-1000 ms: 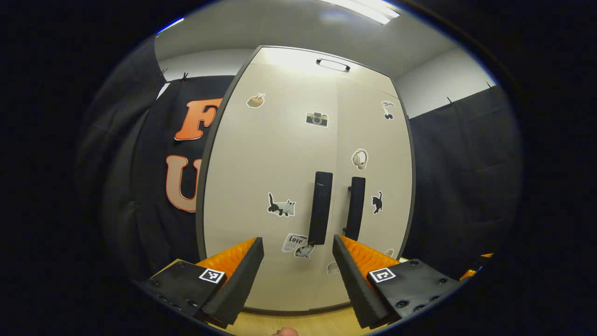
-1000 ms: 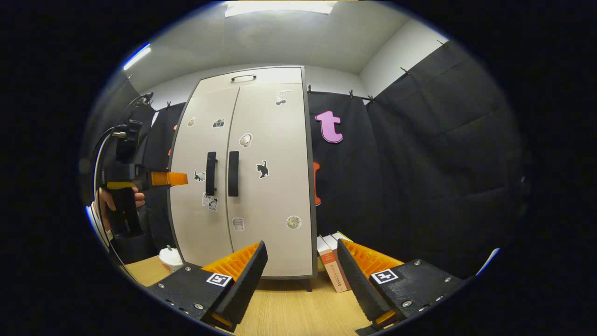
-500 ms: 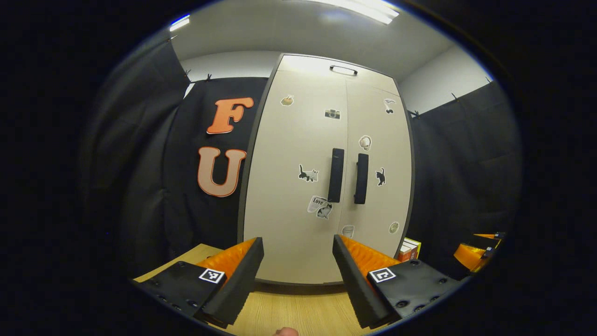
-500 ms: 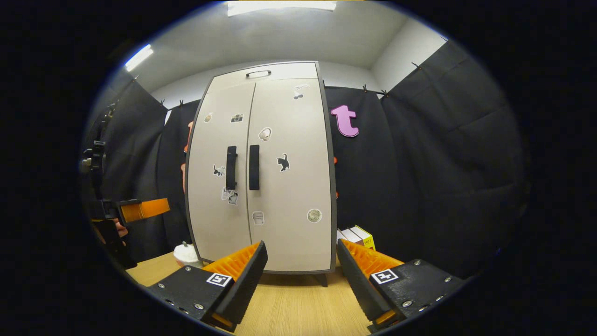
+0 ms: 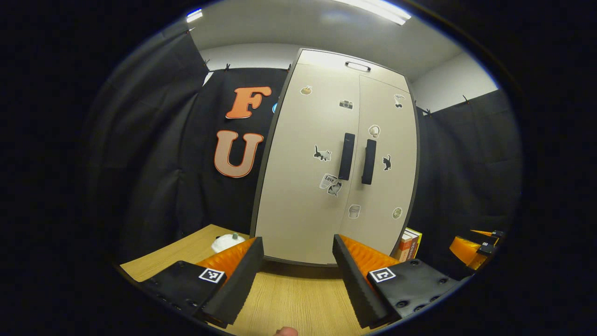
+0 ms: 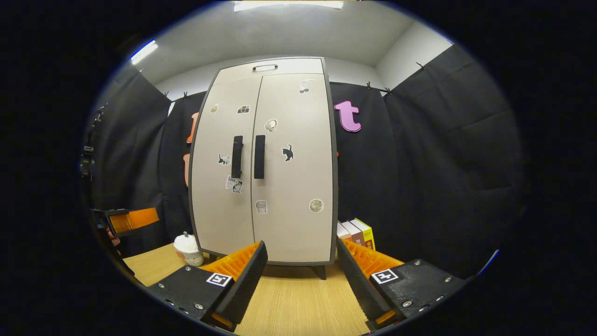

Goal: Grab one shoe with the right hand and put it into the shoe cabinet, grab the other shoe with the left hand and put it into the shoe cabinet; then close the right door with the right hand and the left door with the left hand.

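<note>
We see the shoe cabinet (image 5: 336,163) standing upright on the wooden table (image 5: 289,298), straight ahead of both grippers and apart from them, with a strip of bare tabletop between the fingers and its base. Its long axis runs vertically, and the left door (image 5: 308,158) and right door (image 5: 387,154) both sit flush, meeting at a centre seam with the left handle (image 5: 346,150) and right handle (image 5: 368,155) just beside each other. We judge from this that the closing steps are done, and any shoes would be hidden behind the shut doors; we cannot tell what the cabinet holds. The left gripper (image 5: 298,275) has its fingers spread wide with nothing between them, pointing at the lower part of the left door. The right gripper (image 6: 301,280) is likewise spread wide and empty, aimed at the foot of the cabinet (image 6: 263,163) slightly nearer its right door. In the right gripper view the left gripper (image 6: 133,219) appears off to the side, near a small white cup-like ornament (image 6: 189,247) on the table; books (image 6: 357,233) stand just beside the cabinet's right flank. Neither hand looks clearly nearer the doors. We reckon little remains but to draw both grippers away
</note>
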A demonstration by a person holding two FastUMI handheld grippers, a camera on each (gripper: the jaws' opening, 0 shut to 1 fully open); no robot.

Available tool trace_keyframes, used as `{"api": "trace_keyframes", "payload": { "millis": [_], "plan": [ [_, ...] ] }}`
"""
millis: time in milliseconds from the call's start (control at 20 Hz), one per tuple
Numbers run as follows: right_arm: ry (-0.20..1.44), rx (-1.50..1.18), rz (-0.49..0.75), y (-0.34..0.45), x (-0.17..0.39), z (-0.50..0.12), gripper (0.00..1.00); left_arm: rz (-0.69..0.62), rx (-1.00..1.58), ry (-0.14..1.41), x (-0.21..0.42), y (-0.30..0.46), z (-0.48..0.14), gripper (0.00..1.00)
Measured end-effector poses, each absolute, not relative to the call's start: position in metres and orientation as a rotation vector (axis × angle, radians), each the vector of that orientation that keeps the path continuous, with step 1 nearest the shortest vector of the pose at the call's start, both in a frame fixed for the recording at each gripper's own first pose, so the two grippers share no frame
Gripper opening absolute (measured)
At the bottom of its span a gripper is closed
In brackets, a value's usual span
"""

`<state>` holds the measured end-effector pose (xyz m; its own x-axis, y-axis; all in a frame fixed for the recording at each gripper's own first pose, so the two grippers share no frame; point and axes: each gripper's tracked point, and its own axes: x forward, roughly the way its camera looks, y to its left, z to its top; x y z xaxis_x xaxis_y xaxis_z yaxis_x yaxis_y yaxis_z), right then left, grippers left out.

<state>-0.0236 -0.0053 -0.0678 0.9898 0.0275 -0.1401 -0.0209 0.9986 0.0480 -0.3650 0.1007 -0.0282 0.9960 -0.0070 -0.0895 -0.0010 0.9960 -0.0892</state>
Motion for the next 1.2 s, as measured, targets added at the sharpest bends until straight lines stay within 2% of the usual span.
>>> {"api": "trace_keyframes", "payload": {
  "millis": [850,900,950,1200],
  "plan": [
    [0.149,0.08,0.029,0.001,-0.029,-0.069,0.93,-0.005,-0.024,0.064,-0.372,0.1,-0.015,0.96],
    [0.149,0.074,0.027,0.0,-0.029,-0.069,0.93,-0.008,-0.029,0.069,-0.374,0.096,-0.015,0.99],
    [0.149,0.069,0.026,-0.001,-0.03,-0.069,0.93,-0.01,-0.035,0.069,-0.374,0.096,-0.015,0.96],
    [0.151,0.078,0.019,-0.005,-0.03,-0.069,0.93,-0.011,-0.034,0.067,-0.375,0.098,-0.013,0.96]
  ]
}}
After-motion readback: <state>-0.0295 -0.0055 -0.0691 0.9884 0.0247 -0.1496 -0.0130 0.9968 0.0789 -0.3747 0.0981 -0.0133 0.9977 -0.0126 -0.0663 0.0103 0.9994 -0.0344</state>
